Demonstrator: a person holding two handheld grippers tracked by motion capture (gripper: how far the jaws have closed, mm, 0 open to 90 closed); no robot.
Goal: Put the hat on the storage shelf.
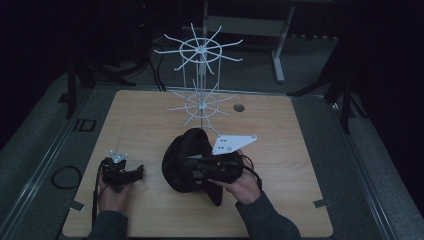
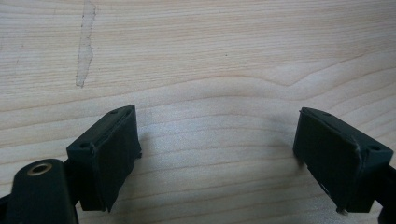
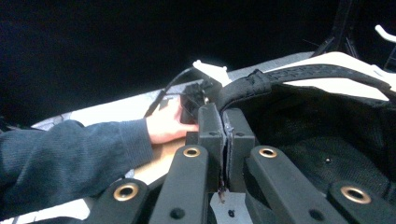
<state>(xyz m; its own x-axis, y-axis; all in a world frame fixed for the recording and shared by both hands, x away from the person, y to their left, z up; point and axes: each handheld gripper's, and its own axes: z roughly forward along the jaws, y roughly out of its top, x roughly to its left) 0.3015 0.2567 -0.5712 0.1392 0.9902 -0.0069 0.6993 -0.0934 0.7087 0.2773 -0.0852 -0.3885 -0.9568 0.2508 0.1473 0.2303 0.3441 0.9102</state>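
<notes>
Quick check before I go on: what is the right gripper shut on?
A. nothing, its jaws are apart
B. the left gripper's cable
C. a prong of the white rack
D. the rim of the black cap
D: in the right gripper view, the right gripper has its jaws pressed together on the black cap's rim, with the mesh inside facing the camera.

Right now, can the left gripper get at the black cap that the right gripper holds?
Probably yes. The left gripper rests open on the table, beside the cap, with bare wood between them. The right gripper pinches the cap's rim on the far side.
</notes>
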